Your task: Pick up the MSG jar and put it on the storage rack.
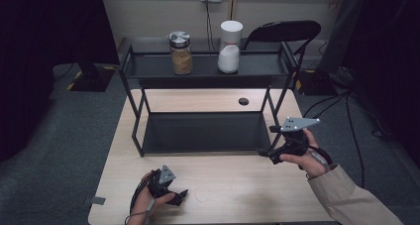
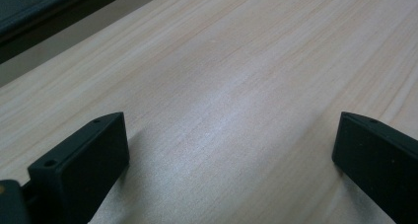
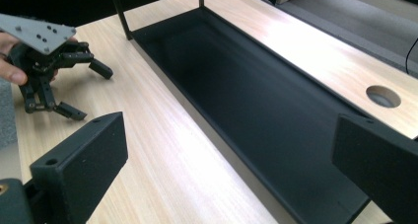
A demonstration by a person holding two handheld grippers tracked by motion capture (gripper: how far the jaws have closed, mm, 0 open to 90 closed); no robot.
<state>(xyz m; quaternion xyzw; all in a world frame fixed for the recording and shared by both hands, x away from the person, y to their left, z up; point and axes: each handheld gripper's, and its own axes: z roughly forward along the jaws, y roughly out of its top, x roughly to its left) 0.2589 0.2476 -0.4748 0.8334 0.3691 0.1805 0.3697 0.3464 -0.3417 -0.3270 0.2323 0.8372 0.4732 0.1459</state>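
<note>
High view gives me the whole layout: a pale wooden bench [image 1: 223, 185] carrying a black two-tier metal rack [image 1: 203, 131], with a person's hands coming in from the near edge. I see the left hand-held gripper [image 1: 179, 196] low over the near-left part of the bench, touching no object, its grey plate tilted up and its cable looping back along the hand. From the left gripper view its two black jaws stand wide apart with only bare wood grain between them, and the right gripper view shows that same left hand-held gripper farther off, jaws spread, over the wood. I see the right hand-held gripper [image 1: 263, 152] held at the near-right corner of the rack, just beside its post, in a hand with a beige sleeve. From the right gripper view its jaws are also spread wide, looking along the rack's dark lower shelf [image 3: 256, 100], which lies on the bench; nothing is pinched between them. A round cable hole [image 3: 383, 96] sits in the bench beyond the shelf. On the rack's upper shelf stand a glass jar [image 1: 181, 53] with brown contents and a metal lid, and, well apart to its right, a white container [image 1: 229, 47].
</note>
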